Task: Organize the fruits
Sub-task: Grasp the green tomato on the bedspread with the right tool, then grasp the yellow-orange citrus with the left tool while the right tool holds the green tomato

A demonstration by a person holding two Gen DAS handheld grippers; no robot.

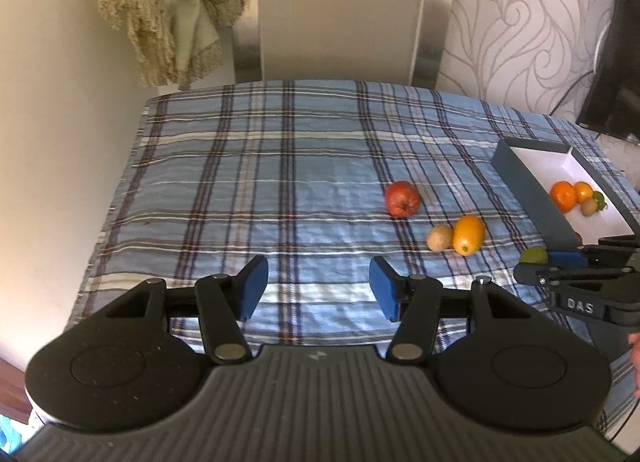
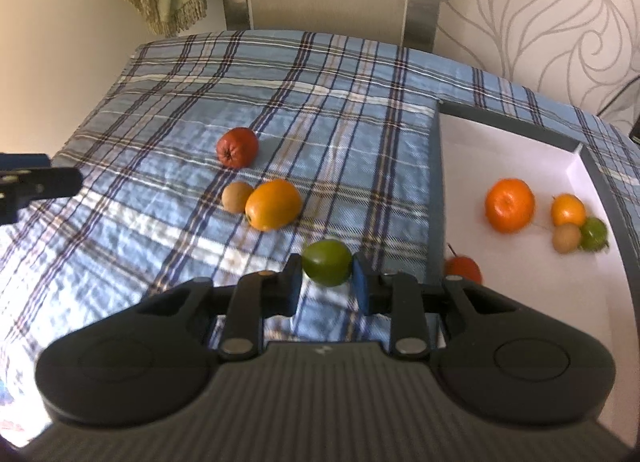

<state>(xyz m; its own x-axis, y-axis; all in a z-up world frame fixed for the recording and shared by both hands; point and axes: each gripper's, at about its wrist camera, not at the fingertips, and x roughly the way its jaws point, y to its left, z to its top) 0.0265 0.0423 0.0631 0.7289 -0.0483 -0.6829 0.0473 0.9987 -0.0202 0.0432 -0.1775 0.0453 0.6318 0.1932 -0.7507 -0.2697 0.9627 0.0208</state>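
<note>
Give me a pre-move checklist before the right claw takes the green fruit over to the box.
1. Grip: right claw shut on the green fruit, held between both pads: ok.
2. Fruit lifted off the plaid cloth: cannot tell.
3. Free floor in the box: bare white area behind the orange: ok.
4. Near wall of the box lies between claw and floor; height to pass over it: cannot tell.
5. Small red fruit sits just inside that wall, right of the claw: not ok to drop there.
6. Left claw open, holding nothing, off to the left: ok.
</note>
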